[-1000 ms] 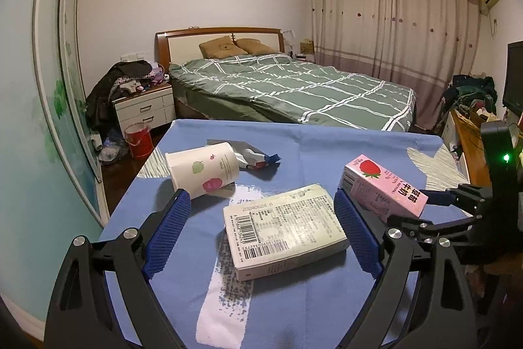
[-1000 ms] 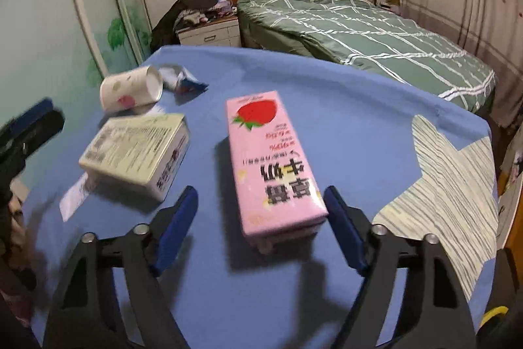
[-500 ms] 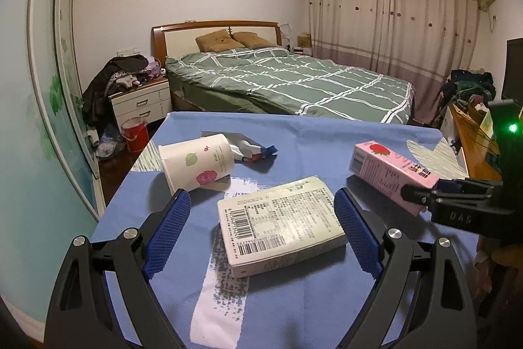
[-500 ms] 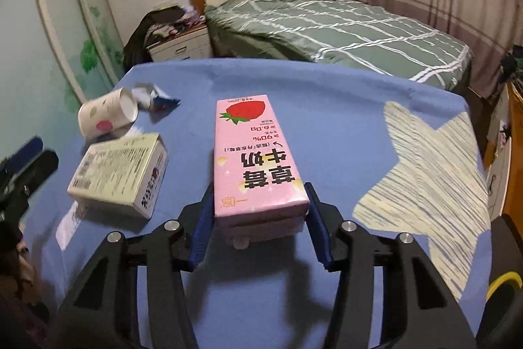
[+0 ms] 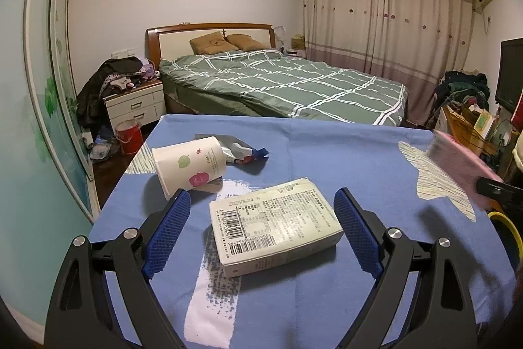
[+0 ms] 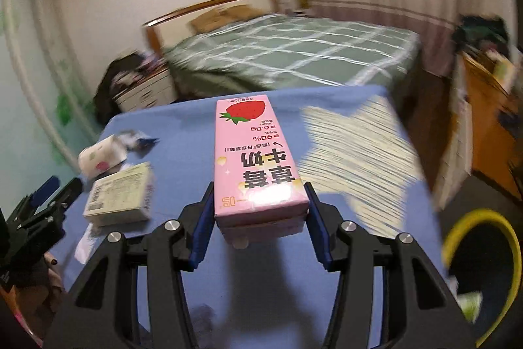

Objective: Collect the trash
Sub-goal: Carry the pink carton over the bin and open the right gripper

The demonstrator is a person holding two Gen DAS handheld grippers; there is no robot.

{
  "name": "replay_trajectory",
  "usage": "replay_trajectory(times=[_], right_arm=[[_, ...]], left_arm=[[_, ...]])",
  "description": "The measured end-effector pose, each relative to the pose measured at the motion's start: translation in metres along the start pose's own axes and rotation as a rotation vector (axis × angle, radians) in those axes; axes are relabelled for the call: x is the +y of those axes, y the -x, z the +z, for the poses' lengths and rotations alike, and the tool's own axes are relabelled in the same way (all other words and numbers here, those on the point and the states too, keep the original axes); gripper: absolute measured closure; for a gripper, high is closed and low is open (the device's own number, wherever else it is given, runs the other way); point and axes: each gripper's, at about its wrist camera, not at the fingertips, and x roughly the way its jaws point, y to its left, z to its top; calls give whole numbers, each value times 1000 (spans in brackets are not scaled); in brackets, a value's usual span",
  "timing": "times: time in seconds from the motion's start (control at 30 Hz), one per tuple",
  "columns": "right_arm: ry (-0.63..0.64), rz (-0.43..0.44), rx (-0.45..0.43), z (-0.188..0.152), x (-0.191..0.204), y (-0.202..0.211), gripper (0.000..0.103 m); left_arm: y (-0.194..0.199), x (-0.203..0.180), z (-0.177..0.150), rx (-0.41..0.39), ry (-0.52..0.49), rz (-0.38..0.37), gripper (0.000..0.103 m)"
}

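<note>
While the left gripper [image 5: 261, 231] hangs low over the blue table [image 5: 343, 159], its jaws stand wide apart on either side of a pale box [image 5: 274, 223], with a clear gap between each pad and the box. That box lies flat on the cloth, barcode face up. Beyond it a paper cup [image 5: 191, 165] lies on its side, and a crumpled wrapper [image 5: 243, 151] sits just behind the cup.

Right gripper [image 6: 260, 213]: jaws clamped on the near end of a pink milk carton [image 6: 255, 159], both blue pads pressed against its long sides. Carton is held clear of the table, strawberry end pointing away from the gripper. From the left wrist view it shows only as a pink blur at the table's right edge.

A yellow-rimmed bin [image 6: 480, 260] stands below the table's right side, close to the right gripper. Contents of the bin cannot be made out with certainty.
</note>
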Motion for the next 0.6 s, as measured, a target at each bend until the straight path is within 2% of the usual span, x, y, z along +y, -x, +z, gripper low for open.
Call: replay_trajectory(times=[0.1,0.27,0.43,0.6], right_arm=[[-85,-151,-33,-13,-37,25,54],[-177,-322,-40,-39,-78,50,54],[-263,-417,-16,-60,-118,58,54],[-328,-460,-2,-69,-143,59,53]], left_arm=[[0,0,0,-5,1,-2,15],[0,-1,0,3,-1,-9,15],[0,-1,0,14,5,-25,15],[1,0,0,12,7,-24,15]])
